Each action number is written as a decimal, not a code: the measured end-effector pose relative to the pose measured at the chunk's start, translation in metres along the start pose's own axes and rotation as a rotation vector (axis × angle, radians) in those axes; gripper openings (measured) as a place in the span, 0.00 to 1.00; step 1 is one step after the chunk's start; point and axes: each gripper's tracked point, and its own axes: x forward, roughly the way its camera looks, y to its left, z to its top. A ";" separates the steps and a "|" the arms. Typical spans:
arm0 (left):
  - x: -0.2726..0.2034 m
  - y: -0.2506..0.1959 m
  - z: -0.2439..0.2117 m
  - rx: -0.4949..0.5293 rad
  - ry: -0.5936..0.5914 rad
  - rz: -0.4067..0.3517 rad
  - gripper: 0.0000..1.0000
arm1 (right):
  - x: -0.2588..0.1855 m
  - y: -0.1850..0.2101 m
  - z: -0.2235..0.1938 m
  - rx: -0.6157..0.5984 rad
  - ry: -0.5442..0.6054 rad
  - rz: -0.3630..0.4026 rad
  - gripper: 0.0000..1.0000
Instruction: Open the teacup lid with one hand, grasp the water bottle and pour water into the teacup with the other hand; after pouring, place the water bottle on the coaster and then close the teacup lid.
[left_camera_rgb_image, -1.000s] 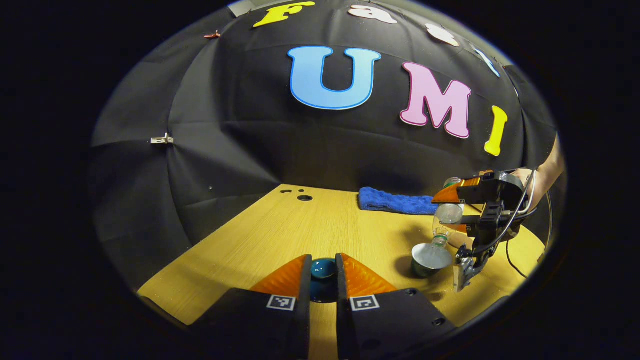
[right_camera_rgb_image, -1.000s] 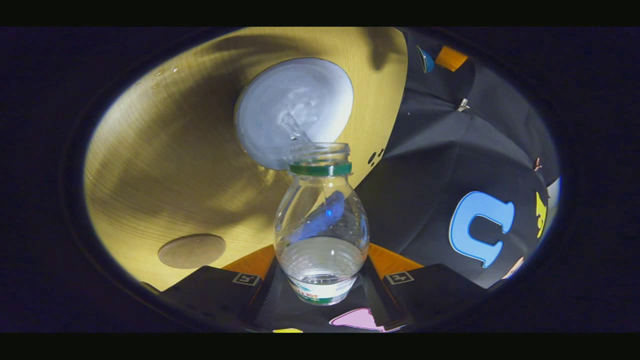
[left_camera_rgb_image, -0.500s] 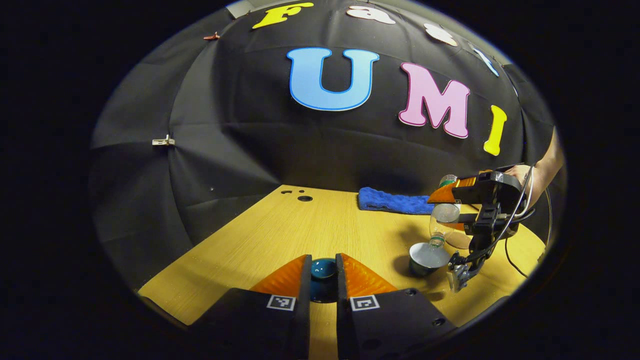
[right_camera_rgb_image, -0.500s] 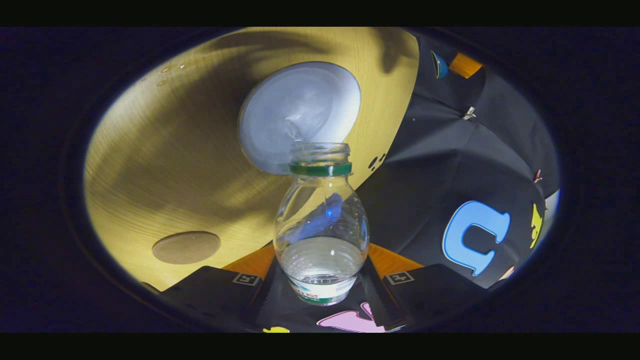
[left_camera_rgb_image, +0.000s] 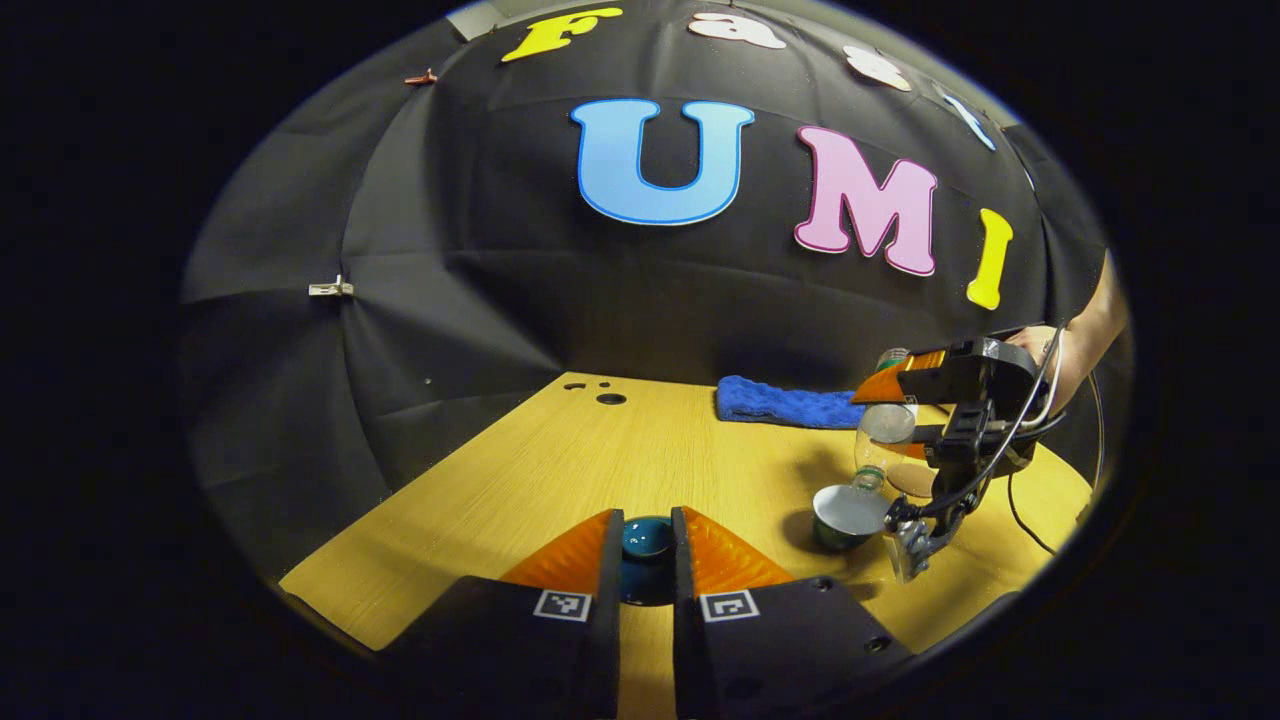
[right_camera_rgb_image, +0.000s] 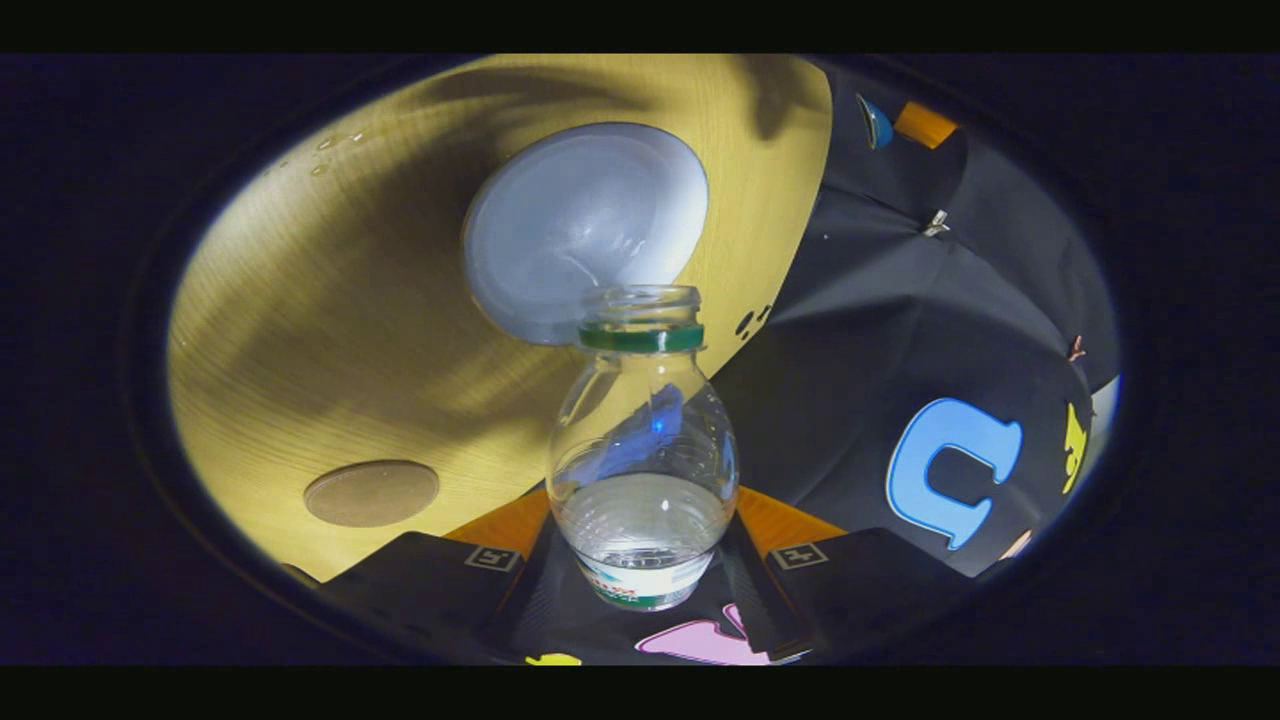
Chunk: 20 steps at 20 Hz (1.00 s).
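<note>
My left gripper (left_camera_rgb_image: 647, 517) is shut on the knob of the dark teal lid (left_camera_rgb_image: 647, 540), held low over the wooden table (left_camera_rgb_image: 560, 470). To its right stands the uncovered teacup (left_camera_rgb_image: 846, 510), white inside. My right gripper (left_camera_rgb_image: 885, 425) holds the clear water bottle (left_camera_rgb_image: 868, 468) tilted, mouth down over the cup. In the right gripper view the right gripper (right_camera_rgb_image: 643, 522) is shut on the bottle (right_camera_rgb_image: 643, 440), whose green-ringed mouth hangs over the teacup (right_camera_rgb_image: 570, 220). Water lies at the bottle's base end. The round brown coaster (right_camera_rgb_image: 372, 492) lies on the table left of the bottle.
A blue towel (left_camera_rgb_image: 785, 403) lies along the table's far edge, with small dark holes (left_camera_rgb_image: 610, 398) to its left. A person's forearm (left_camera_rgb_image: 1090, 335) and a cable trail behind the right gripper. The left gripper with the lid (right_camera_rgb_image: 878, 122) shows far off in the right gripper view.
The stream of water running from the bottle's mouth into the cup has thinned and no longer shows clearly. The right gripper and bottle shifted slightly. The left gripper stays still with the lid.
</note>
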 end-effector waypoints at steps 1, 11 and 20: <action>0.000 -0.001 0.000 -0.001 0.000 0.002 0.25 | 0.000 0.001 -0.002 0.023 0.007 0.008 0.75; 0.000 -0.030 0.002 0.026 0.015 -0.019 0.25 | -0.001 0.030 -0.015 0.715 0.100 0.181 0.76; 0.006 -0.084 0.023 0.046 -0.008 -0.065 0.25 | 0.000 0.044 -0.015 1.560 0.122 0.194 0.76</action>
